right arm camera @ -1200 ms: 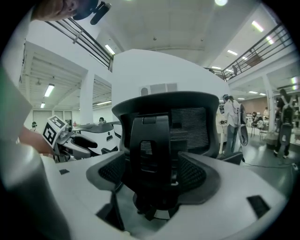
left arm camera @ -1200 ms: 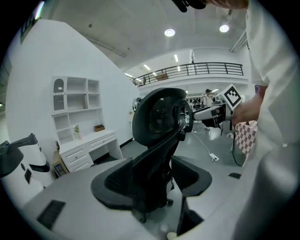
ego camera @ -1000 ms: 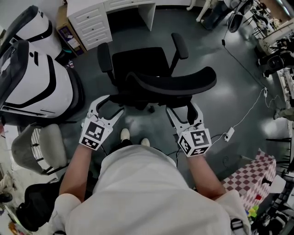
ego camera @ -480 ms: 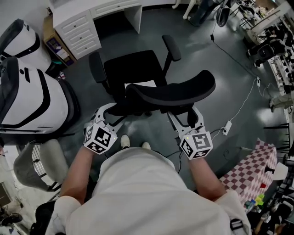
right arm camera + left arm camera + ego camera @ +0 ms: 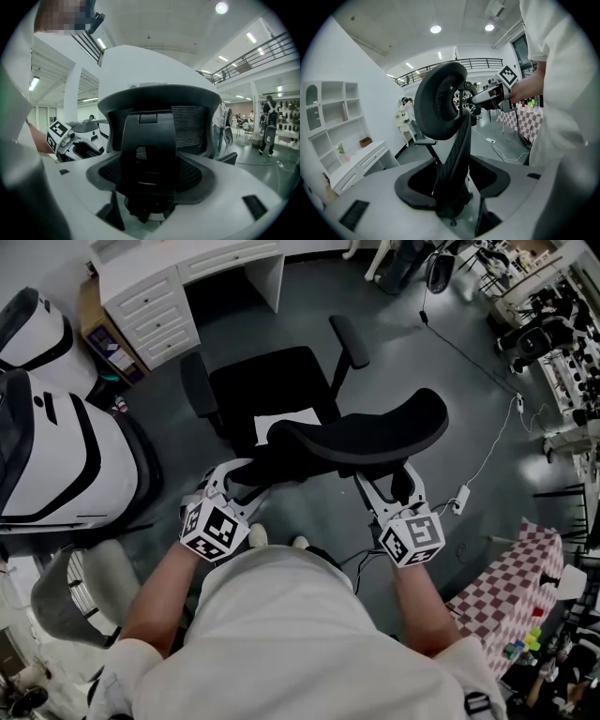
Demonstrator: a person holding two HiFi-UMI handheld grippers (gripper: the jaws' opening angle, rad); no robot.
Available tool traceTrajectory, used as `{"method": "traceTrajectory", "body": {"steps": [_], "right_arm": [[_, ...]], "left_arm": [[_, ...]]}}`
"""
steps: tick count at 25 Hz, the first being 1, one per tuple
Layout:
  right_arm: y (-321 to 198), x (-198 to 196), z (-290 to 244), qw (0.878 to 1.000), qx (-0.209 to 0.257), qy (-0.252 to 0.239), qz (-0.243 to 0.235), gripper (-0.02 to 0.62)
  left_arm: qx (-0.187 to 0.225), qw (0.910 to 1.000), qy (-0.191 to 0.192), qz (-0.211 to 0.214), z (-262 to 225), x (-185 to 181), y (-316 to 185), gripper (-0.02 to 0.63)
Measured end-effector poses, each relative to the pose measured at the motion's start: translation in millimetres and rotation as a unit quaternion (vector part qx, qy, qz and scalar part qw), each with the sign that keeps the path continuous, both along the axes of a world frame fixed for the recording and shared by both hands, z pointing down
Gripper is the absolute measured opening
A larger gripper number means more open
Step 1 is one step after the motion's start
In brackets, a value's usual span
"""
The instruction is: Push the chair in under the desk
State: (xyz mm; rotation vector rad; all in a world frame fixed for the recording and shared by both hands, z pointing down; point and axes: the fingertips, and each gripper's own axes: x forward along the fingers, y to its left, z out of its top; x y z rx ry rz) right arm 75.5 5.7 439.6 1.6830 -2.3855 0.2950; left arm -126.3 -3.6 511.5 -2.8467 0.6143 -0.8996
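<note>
A black office chair stands on the grey floor, its seat facing the white desk at the top left. Its curved backrest is nearest me. My left gripper is at the backrest's left end. In the left gripper view the backrest's edge stands between the jaws of the left gripper, which have just been closing; I see no pad pressing on it. My right gripper sits under the backrest's right half. Its jaws are spread, and in the right gripper view they flank the back spine.
A large white-and-black casing stands left of the chair. A grey stool is at lower left. A power strip and its cable lie on the floor to the right, beside a checked cloth. Cluttered benches line the far right.
My left gripper has moved in and down onto the backrest's left end and rolled, its jaws narrower. The right gripper has hardly moved.
</note>
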Motion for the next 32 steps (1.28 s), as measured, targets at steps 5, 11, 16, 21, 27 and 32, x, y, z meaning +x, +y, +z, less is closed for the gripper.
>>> {"method": "traceTrajectory", "body": {"steps": [5, 11, 16, 21, 27, 32], "right_arm": [[-12.8, -1.6, -1.8, 1.000, 0.003, -0.003, 0.012, 0.327], [-35.3, -4.3, -1.8, 1.000, 0.002, -0.006, 0.021, 0.327], [-47.1, 1.0, -0.5, 1.000, 0.002, -0.005, 0.017, 0.327], [-59.3, 7.7, -2.5, 1.000, 0.007, -0.006, 0.007, 0.327], [-84.0, 9.8, -2.1, 1.000, 0.007, -0.008, -0.008, 0.325], [-109.9, 6.8, -1.8, 1.000, 0.012, -0.010, -0.007, 0.325]], "left_arm": [[0.005, 0.9999, 0.001, 0.013, -1.0, -2.0, -17.7, 0.218], [0.006, 0.9996, 0.009, 0.025, -2.1, -4.1, -42.2, 0.218], [0.002, 0.9994, 0.022, 0.028, -0.3, 1.8, -50.9, 0.218], [-0.002, 0.9993, 0.028, 0.025, -0.7, 9.3, -58.6, 0.218], [-0.001, 0.9996, 0.022, 0.018, -0.1, 11.7, -77.5, 0.213], [-0.002, 0.9998, 0.015, 0.010, 1.1, 8.0, -104.2, 0.213]]}}
